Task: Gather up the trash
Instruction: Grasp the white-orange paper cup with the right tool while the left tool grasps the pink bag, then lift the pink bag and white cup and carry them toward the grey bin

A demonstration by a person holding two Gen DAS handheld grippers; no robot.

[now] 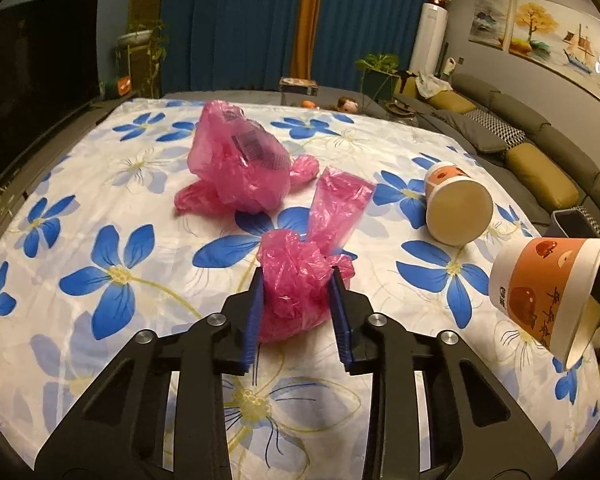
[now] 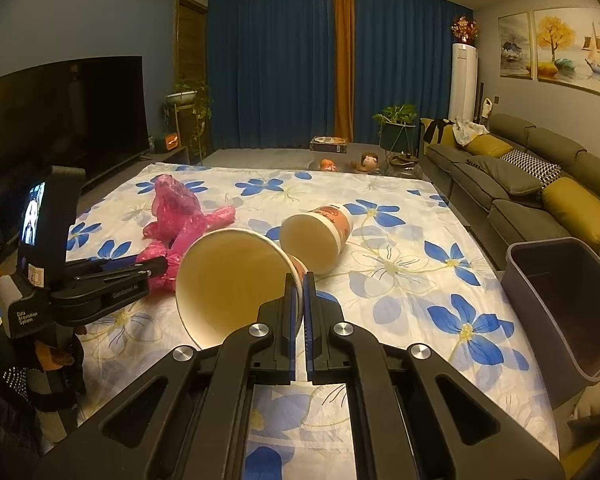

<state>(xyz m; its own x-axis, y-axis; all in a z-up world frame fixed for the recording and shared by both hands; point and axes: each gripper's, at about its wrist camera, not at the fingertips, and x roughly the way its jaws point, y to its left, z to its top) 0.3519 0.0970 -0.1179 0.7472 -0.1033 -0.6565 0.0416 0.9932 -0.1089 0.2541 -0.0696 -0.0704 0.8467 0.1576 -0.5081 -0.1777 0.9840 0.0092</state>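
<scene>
The left hand-held gripper (image 1: 296, 280) is about half open, its blue pads pressed on a crumpled pink plastic bag (image 1: 300, 284) just above the flowered white-and-blue cloth surface (image 1: 112, 280). The right hand-held gripper (image 2: 299, 280) is nearly closed – pinching the rim of an orange-and-white paper cup (image 2: 236, 276), held tilted – near a grey plastic bin (image 2: 540, 276). A second paper cup (image 2: 320, 236) and a larger pink bag (image 1: 240, 160) lie on the cloth.

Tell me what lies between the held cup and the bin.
Only bare floral cloth lies between the held cup and the bin, seen in the right wrist view.
</scene>
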